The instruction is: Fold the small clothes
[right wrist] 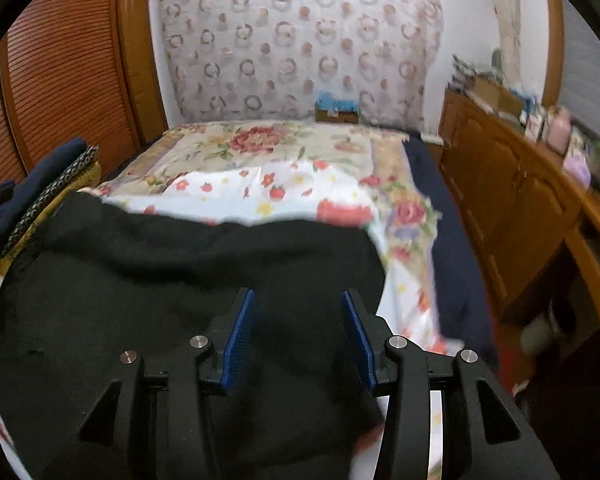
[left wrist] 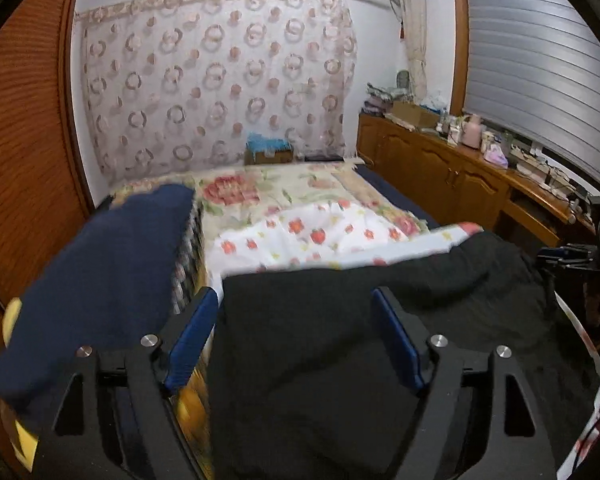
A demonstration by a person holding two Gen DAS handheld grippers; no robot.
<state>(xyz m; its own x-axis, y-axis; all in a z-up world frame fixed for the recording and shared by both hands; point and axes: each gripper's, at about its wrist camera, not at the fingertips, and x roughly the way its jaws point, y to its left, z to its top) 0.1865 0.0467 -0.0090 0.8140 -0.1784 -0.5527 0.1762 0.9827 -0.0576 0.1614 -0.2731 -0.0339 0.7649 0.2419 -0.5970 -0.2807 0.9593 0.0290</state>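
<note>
A black garment [left wrist: 340, 320] lies spread on the near part of the bed; it also shows in the right wrist view [right wrist: 180, 280]. My left gripper [left wrist: 296, 300] is open with its blue pads wide apart, over the garment's left edge. My right gripper [right wrist: 298, 300] is open, its pads apart over the garment's right part. A stack of folded clothes with a navy piece [left wrist: 100, 260] on top sits at the bed's left side, also seen in the right wrist view [right wrist: 40, 188].
A white strawberry-print sheet [left wrist: 320, 236] and a floral bedspread [right wrist: 260, 144] cover the bed. Wooden cabinets [left wrist: 440, 176] with clutter run along the right wall. A slatted wooden wardrobe [right wrist: 60, 72] stands on the left. A cardboard box [left wrist: 268, 152] sits beyond the bed.
</note>
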